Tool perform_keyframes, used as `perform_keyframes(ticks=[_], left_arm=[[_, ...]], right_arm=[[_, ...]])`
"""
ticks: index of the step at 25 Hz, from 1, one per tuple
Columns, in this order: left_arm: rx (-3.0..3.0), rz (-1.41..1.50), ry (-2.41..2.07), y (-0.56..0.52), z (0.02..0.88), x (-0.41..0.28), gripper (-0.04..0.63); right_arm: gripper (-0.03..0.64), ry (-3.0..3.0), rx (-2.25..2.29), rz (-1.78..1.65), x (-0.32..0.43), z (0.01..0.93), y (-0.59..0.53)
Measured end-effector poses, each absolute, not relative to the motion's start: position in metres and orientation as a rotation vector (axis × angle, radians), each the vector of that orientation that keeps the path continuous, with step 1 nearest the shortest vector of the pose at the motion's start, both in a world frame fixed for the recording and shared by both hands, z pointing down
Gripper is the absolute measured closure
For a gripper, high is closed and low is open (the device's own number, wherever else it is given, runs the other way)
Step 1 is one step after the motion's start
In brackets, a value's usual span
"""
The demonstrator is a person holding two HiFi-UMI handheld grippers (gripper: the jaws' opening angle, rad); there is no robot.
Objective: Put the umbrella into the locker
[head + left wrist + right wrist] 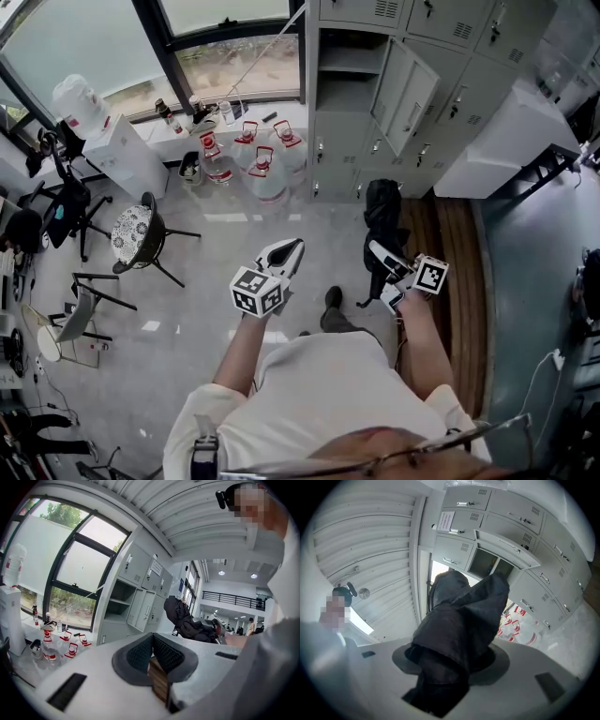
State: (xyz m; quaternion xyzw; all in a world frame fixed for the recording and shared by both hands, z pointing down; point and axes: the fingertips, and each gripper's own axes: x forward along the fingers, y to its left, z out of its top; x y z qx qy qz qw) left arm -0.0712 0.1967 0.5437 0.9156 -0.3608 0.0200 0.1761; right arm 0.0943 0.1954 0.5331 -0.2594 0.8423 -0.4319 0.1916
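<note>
Right gripper (452, 660) clamps the black umbrella (461, 616), which juts past its jaws; left gripper (152, 651) closed, empty

Water jugs (267, 173) below window (234, 66); dispenser (131, 150), stool (131, 234) leftward.

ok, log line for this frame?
right gripper: shut on umbrella | left gripper: shut, empty | locker: open, not reached

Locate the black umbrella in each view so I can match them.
Head view: umbrella right of centre, in the right hand-held gripper.
Left gripper view: umbrella right of centre, at mid-height.
Right gripper view: umbrella fills the centre, between the jaws.
Shared landmark: the open locker.
</note>
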Motion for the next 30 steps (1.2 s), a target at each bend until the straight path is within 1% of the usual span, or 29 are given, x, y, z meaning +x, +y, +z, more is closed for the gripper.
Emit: perform_keyframes(ticks=[11,19,25,30], left_arm=[[2.641,0.155,-1.079,0.101,0.538,-0.035,0.591],[2.616,0.157,-1.103,0.037,0.537,-0.004,0.591],[2.598,0.168,-1.132,0.006,0.541,0.013,0.591],[2.568,0.184,-1.143,-0.01,0.549,0.014,0.591]], right_arm=[[0.374,2.375,-0.679,-1.23,0.119,0.531,0.088],[0.374,2.387,-0.651,-1.259,0.146,0.537,0.021],[0.374,2.389,-0.627,-1.278,0.159,0.546,-0.018],[0.374,2.363,-0.617,-1.328,0.155,0.555,-0.04]])
